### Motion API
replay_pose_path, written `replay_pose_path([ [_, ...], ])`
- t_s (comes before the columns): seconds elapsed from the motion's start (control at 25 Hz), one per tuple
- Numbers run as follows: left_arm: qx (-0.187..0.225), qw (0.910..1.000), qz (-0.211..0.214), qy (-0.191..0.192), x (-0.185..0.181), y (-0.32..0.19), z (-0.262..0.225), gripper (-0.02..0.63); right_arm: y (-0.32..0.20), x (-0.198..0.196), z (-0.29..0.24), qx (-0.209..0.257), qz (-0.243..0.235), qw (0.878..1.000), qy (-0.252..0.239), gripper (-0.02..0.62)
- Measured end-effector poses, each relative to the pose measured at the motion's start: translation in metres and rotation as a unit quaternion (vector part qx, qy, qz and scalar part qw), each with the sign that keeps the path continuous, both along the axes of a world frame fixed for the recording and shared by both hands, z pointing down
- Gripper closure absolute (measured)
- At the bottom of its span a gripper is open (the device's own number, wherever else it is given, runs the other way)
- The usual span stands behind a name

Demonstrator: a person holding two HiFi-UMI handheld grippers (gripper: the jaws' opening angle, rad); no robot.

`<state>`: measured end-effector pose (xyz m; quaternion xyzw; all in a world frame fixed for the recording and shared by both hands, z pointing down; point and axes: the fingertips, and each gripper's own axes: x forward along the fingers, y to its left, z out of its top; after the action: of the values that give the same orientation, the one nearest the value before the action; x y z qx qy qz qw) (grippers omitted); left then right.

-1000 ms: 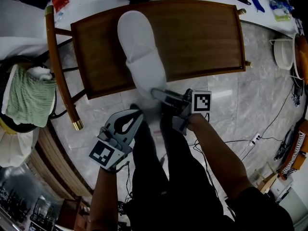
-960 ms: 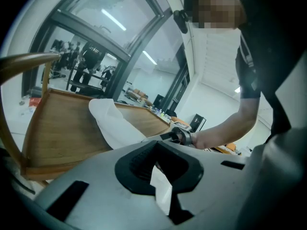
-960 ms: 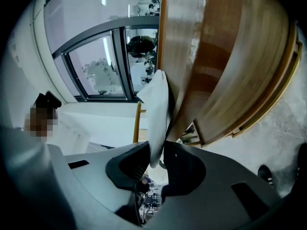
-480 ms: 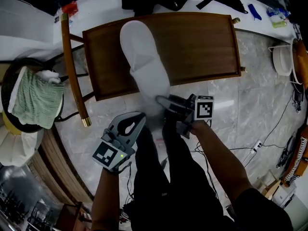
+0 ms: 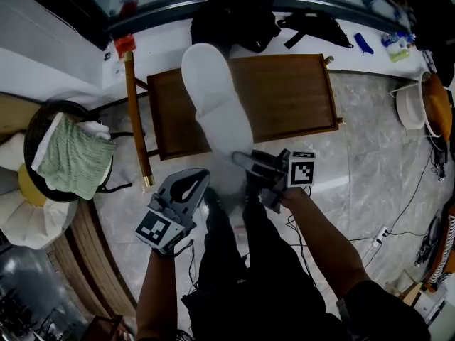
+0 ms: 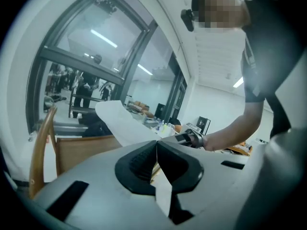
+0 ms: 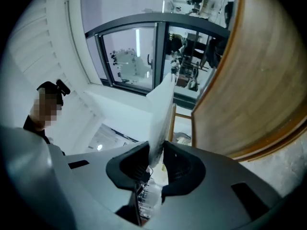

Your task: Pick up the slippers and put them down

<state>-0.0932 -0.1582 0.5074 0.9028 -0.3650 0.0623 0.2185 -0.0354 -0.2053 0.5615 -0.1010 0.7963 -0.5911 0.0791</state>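
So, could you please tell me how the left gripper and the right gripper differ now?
The right gripper is shut on one end of the white slipper, which juts over the wooden chair; the left gripper has its jaws together on nothing. In the head view the right gripper lies near the chair's front edge, the left gripper further back over the floor. Both share the same grey build.

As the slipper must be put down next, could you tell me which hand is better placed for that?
Right, most likely. The right tool is clamped on one end of the white slipper, holding it above the wooden chair. The left tool is shut on nothing, apart from the slipper.
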Motion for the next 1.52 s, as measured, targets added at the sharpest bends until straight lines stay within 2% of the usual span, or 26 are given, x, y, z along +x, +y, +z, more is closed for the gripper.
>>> replay_pose_path([
  [0.24,0.059,0.9979,-0.018,-0.019,-0.019,-0.016,-0.080,0.594,-0.016,-0.003,-0.102,0.071,0.003,0.997,-0.026,0.508],
  [0.44,0.107,0.9934,-0.033,-0.026,-0.030,-0.020,-0.145,0.594,-0.018,-0.003,-0.187,0.138,0.014,0.989,-0.048,0.508],
  [0.84,0.209,0.9740,-0.053,-0.069,-0.027,-0.011,-0.261,0.594,0.010,0.013,-0.304,0.264,0.008,0.962,-0.070,0.508],
  [1.0,0.233,0.9679,-0.063,-0.072,-0.028,-0.002,-0.292,0.594,0.028,0.020,-0.336,0.298,0.003,0.951,-0.077,0.509],
  [1.16,0.241,0.9667,-0.071,-0.050,-0.035,0.004,-0.311,0.594,0.038,0.024,-0.352,0.314,0.012,0.945,-0.090,0.509],
  [1.52,0.247,0.9651,-0.068,-0.057,-0.031,-0.003,-0.312,0.594,0.035,0.024,-0.348,0.311,0.010,0.947,-0.086,0.509],
])
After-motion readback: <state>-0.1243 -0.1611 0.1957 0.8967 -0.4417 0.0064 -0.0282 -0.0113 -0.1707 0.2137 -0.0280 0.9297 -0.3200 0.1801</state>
